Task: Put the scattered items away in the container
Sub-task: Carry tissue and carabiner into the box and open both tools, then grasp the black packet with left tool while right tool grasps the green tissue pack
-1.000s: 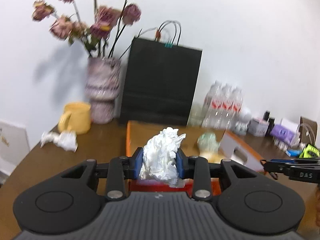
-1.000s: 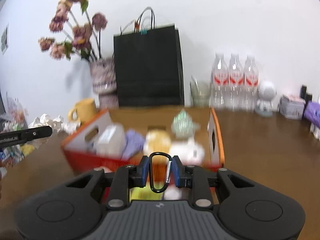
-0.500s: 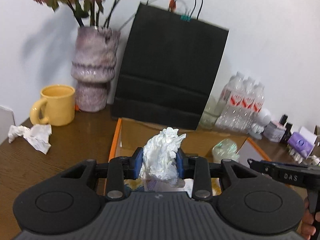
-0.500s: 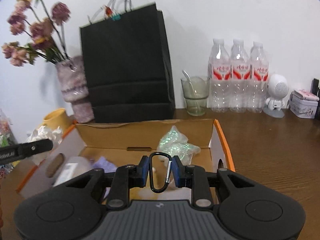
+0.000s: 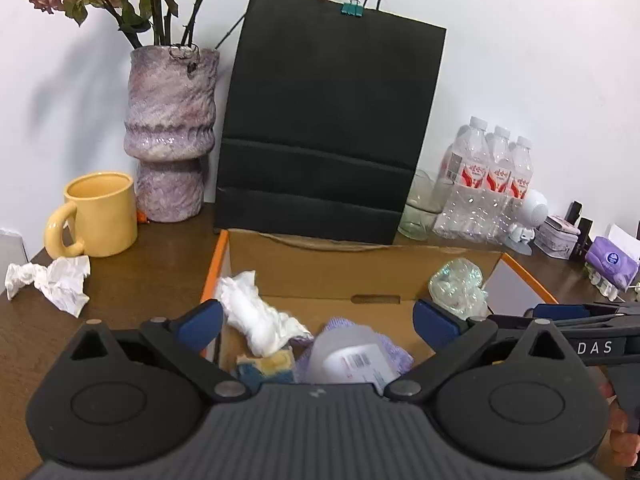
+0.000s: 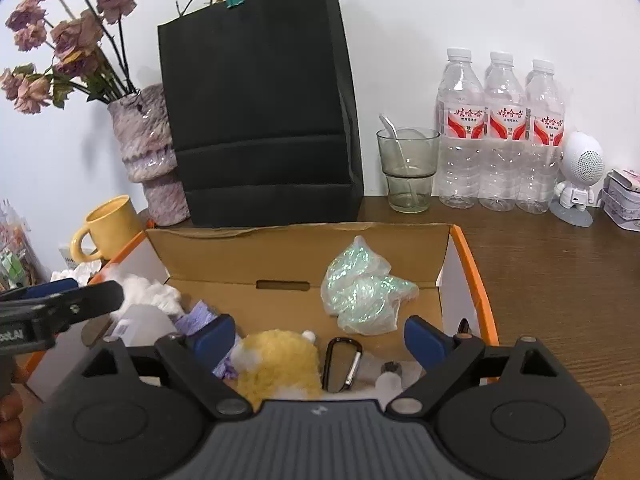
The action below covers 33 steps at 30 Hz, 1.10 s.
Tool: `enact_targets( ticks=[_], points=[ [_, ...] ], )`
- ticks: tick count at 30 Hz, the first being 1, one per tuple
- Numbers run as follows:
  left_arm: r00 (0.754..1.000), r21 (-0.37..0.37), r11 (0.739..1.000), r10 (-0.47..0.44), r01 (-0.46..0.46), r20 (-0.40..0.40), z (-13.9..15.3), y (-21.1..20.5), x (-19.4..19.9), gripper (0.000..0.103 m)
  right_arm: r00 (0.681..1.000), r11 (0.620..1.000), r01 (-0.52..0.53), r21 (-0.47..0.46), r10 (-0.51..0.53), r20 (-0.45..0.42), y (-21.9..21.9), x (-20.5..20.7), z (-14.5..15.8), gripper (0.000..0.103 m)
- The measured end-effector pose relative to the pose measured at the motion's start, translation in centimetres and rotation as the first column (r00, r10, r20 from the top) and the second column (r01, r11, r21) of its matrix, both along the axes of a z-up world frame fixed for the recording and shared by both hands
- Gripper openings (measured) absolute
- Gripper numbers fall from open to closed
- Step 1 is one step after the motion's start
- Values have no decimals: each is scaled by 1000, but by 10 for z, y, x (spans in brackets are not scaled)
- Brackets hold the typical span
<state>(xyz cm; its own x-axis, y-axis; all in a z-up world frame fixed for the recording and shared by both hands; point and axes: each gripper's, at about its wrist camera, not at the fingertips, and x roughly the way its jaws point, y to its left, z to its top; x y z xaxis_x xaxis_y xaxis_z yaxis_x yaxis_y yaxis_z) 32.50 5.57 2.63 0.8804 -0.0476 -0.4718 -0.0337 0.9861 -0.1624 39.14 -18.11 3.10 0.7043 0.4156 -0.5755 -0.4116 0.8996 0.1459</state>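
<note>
An open cardboard box (image 5: 320, 268) with orange rims sits on the wooden table; it also shows in the right wrist view (image 6: 304, 252). My left gripper (image 5: 318, 320) is open above the box. A crumpled white tissue (image 5: 256, 320) lies inside near the left wall. My right gripper (image 6: 320, 334) is open over the box. A black carabiner (image 6: 342, 364) lies on the box floor below it, beside a yellow plush (image 6: 280, 364). A glittery bag (image 6: 360, 292), purple cloth (image 5: 396, 356) and a white bottle (image 5: 348, 356) are also inside.
Another crumpled tissue (image 5: 52, 280) lies on the table left of the box, near a yellow mug (image 5: 98, 216). A vase (image 5: 170, 128), black paper bag (image 5: 328, 132), glass (image 6: 408, 168), water bottles (image 6: 504, 136) and a white figurine (image 6: 578, 176) stand behind.
Both grippers have opened. The tissue dropped from my left gripper into the box, and the carabiner dropped from my right gripper onto the box floor.
</note>
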Motion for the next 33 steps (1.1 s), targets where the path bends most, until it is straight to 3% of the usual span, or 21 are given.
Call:
enact_targets(
  ticks=[15, 20, 25, 30, 33],
  points=[
    [1000, 14, 1000, -7, 7, 16, 9, -9, -14, 103, 999, 999, -31, -33, 31, 24, 4, -25, 11, 95],
    [997, 5, 1000, -12, 11, 78, 26, -4, -40, 103, 998, 999, -45, -21, 45, 43, -5, -48, 20, 103],
    [993, 44, 999, -8, 3, 114, 35, 4, -76, 103, 995, 998, -65, -22, 67, 73, -20, -82, 27, 103],
    [998, 92, 996, -2, -4, 66, 21, 17, -111, 103, 994, 996, -86, -39, 88, 70, -31, -116, 23, 103],
    [1000, 96, 995, 4, -3, -5, 5, 26, -128, 103, 996, 995, -80, -60, 82, 46, -35, -132, 12, 103]
  ],
)
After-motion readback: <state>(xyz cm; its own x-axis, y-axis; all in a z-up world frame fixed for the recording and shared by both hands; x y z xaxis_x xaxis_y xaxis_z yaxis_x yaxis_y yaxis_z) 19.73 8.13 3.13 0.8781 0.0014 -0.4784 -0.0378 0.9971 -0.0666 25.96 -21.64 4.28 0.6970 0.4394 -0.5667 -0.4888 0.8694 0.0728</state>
